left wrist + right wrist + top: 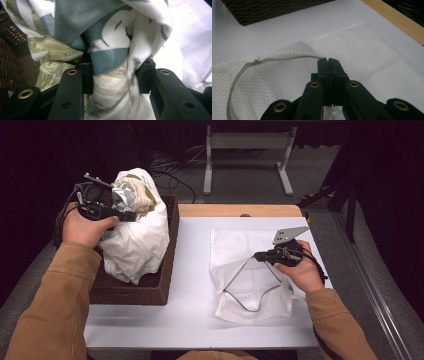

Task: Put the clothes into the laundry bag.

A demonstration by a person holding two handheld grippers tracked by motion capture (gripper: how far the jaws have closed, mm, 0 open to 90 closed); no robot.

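White tabletop (190,285), dark room: left gripper (113,72) clamped on bunched patterned cloth (136,227), held above wicker basket (169,250); right gripper (328,65) pinched shut on mesh laundry bag (252,270) edge, bag flat on table, zipper open.

Lab-like recording room: black curtains (30,160), floor cables (172,172).

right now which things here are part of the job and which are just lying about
In the job:
- bundled printed cloth, clamped in the left gripper
- white mesh laundry bag, its zip edge pinched by the right gripper
- brown woven basket

Lying about:
- grey metal stand on the floor
- cables beside it
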